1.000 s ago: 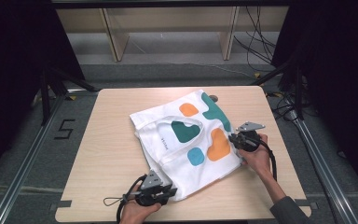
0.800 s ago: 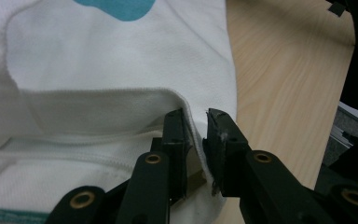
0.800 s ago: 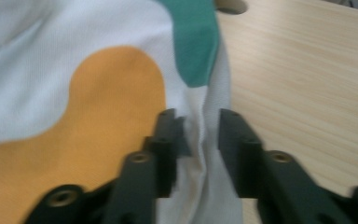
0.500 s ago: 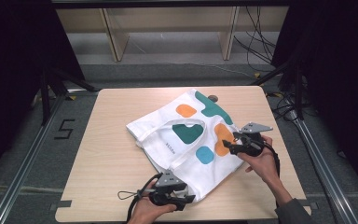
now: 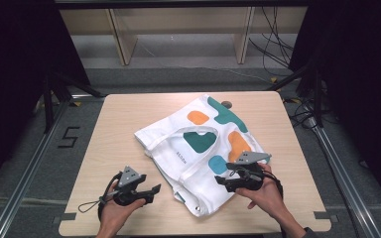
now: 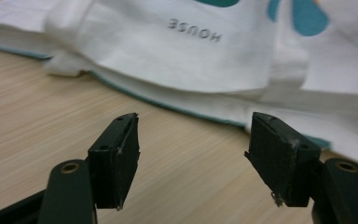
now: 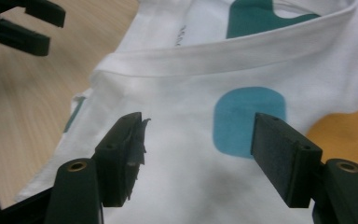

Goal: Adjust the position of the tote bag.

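Black jaws of the left tool [image 5: 151, 190] stand apart over bare wood at the near edge of the bench [image 5: 109, 124], just short of the bag's hem. The right tool [image 5: 222, 181], held in the person's right hand [image 5: 268, 191], also has its jaws apart and empty above the white cloth. The white tote bag [image 5: 198, 148], printed with teal and orange blotches, lies crumpled across the bench's middle, handle [image 5: 188, 133] looped on top.

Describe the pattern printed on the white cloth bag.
White cloth bag: rounded teal, orange and light blue blobs; clearest in the high view.
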